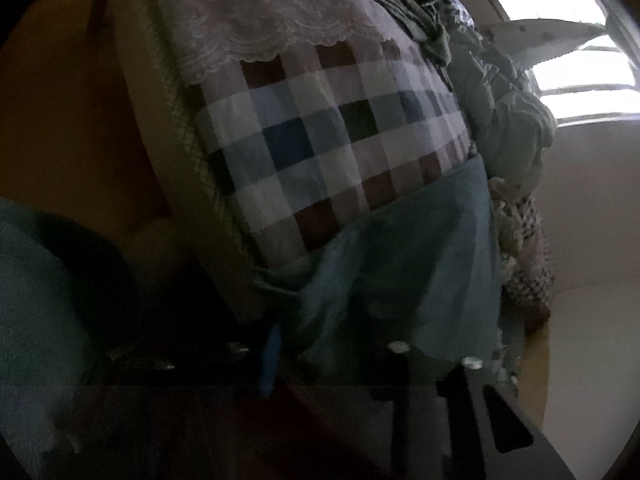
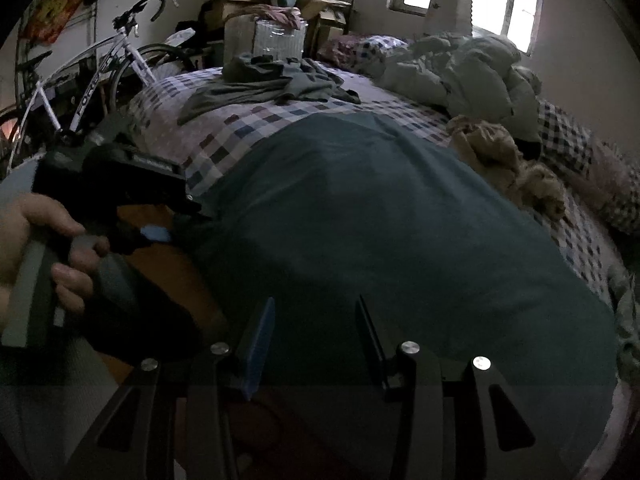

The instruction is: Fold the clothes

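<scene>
Pinching teal garment (image 2: 400,220) edge, left tool (image 2: 160,236) narrowed, right tool (image 2: 316,320) half-open above it, touching unclear

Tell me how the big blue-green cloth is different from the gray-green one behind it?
The teal cloth lies spread flat and smooth near the right gripper; the gray-green garment sits crumpled in folds farther up the bed. The teal cloth looks larger and bluer; the gray-green garment looks smaller and duller. Both rest on the checkered bedsheet.
</scene>
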The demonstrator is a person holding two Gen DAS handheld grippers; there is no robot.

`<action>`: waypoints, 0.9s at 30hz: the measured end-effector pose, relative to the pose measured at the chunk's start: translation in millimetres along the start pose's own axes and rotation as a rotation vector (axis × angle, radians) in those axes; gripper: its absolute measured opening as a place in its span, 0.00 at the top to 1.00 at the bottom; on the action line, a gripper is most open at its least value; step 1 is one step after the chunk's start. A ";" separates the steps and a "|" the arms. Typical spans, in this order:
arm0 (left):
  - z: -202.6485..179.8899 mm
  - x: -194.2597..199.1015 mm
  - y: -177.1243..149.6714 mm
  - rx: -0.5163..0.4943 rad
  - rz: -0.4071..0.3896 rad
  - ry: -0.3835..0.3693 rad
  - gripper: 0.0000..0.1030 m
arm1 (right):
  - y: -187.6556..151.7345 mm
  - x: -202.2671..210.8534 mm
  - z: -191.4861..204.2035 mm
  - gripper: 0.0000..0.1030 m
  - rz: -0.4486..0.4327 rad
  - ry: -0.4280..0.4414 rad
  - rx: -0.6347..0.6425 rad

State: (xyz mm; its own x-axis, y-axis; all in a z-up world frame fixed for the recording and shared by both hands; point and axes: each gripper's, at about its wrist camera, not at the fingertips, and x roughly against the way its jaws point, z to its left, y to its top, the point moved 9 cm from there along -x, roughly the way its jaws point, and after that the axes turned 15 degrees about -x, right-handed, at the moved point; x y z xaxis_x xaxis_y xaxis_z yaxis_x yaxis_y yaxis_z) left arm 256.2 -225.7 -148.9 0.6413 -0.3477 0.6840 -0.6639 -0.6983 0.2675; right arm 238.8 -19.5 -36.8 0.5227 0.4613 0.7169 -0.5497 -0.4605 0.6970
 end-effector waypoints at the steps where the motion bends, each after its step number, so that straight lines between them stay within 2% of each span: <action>1: 0.1 2.6 -0.4 0.007 -0.001 -0.009 0.74 | -1.0 -0.8 5.0 0.56 0.003 0.008 0.024; 2: -1.2 4.9 -0.3 0.007 0.000 -0.019 0.78 | -1.8 -2.1 9.8 0.56 0.003 0.008 0.046; 3: -2.6 7.3 -0.2 0.006 0.001 -0.030 0.88 | -2.5 -3.7 14.6 0.55 0.003 0.005 0.066; 6: -11.9 11.6 6.3 -0.009 0.008 -0.053 0.92 | -5.1 -12.1 36.7 0.55 0.006 0.010 0.146; 10: -25.7 2.1 19.4 -0.015 0.038 -0.095 0.94 | -10.8 -24.3 67.9 0.50 -0.006 0.010 0.256; 17: -44.0 15.1 29.6 -0.015 0.071 -0.233 0.96 | -13.3 -43.4 110.6 0.40 -0.085 -0.036 0.412; 24: -56.1 29.1 31.1 -0.063 0.087 -0.310 0.96 | 14.3 -52.3 127.0 0.40 -0.232 -0.157 0.454; 27: -56.8 30.4 30.7 -0.057 0.087 -0.328 0.96 | 21.3 -60.3 129.8 0.41 -0.250 -0.182 0.475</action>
State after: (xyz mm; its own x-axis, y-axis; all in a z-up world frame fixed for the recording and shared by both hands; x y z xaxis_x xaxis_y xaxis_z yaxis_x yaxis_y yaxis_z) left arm 233.4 -222.2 -81.4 0.6646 -0.5934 0.4540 -0.7361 -0.6244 0.2614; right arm 280.1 -155.6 -63.6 0.7263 0.4816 0.4905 -0.0627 -0.6642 0.7450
